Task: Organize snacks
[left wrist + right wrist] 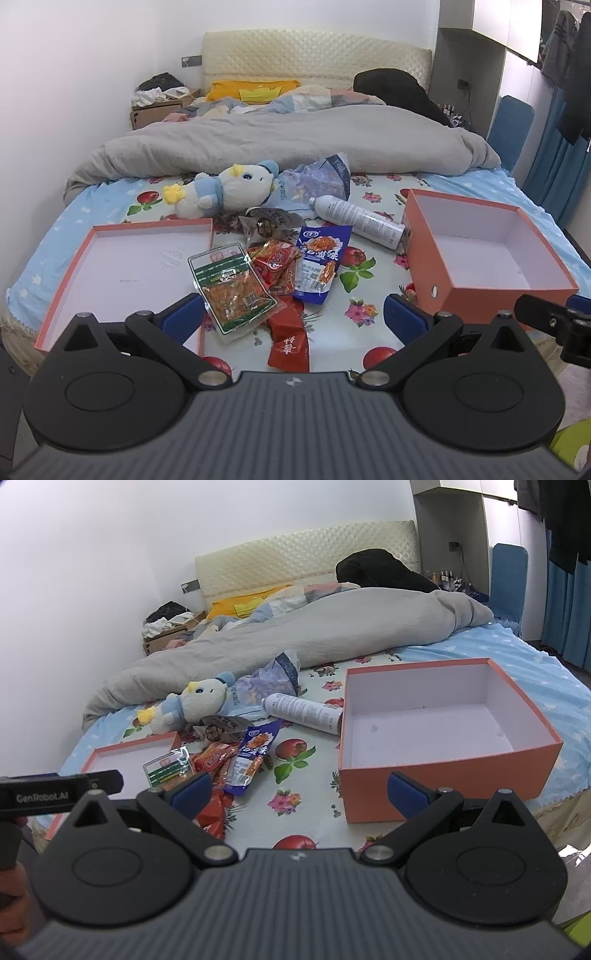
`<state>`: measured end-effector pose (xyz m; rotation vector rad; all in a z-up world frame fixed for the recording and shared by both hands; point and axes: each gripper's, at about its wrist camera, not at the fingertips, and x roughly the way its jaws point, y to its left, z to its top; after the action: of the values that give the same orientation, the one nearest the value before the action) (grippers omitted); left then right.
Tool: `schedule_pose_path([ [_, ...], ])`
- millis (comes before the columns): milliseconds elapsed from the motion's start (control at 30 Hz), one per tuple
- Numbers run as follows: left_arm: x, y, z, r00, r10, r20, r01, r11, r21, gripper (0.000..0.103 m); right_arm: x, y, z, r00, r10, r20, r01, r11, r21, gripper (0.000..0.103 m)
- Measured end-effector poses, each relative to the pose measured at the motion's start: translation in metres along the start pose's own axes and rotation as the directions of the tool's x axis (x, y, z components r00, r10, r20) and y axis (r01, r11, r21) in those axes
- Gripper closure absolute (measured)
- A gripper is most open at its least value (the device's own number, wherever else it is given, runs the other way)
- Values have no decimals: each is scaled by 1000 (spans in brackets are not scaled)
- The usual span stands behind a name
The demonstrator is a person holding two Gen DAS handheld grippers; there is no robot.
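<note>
Orange box (443,786) with white inside, on pale blue bedsheet (373,206) printed with flowers and red apples; blue snack packet (319,258); grey duvet (280,144).

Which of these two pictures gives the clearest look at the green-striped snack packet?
The left wrist view: the green packet lies whole and unobstructed, half over the lid. In the right wrist view it appears smaller, and the right gripper's left finger covers its lower corner.
</note>
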<state>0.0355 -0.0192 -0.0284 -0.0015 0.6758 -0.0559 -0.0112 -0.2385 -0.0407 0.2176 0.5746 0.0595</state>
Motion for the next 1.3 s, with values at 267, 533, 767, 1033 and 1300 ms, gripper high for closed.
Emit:
schedule_pose_path([
  [267,-8,4,-1,1000,1,13,-1,1000,-13,0,-3,1,1,1000,-2,16,2,1000,10,0],
  [533,-13,7,-1,1000,3,23,-3,1000,-30,0,-3,6,-3,1000,20,6,-20,1000,0,0],
  [767,-12,9,-2,1000,0,17,0,1000,-29,0,-2,8,-5,1000,19,6,-19,1000,-1,0],
  [1033,-7,11,-3,1000,4,23,-4,1000,-21,0,4,8,-8,999,32,-1,-32,999,6,0],
  [1300,22,14,-3,1000,4,-12,-5,999,-42,0,27,14,-15,1000,9,-7,-9,1000,-28,2],
])
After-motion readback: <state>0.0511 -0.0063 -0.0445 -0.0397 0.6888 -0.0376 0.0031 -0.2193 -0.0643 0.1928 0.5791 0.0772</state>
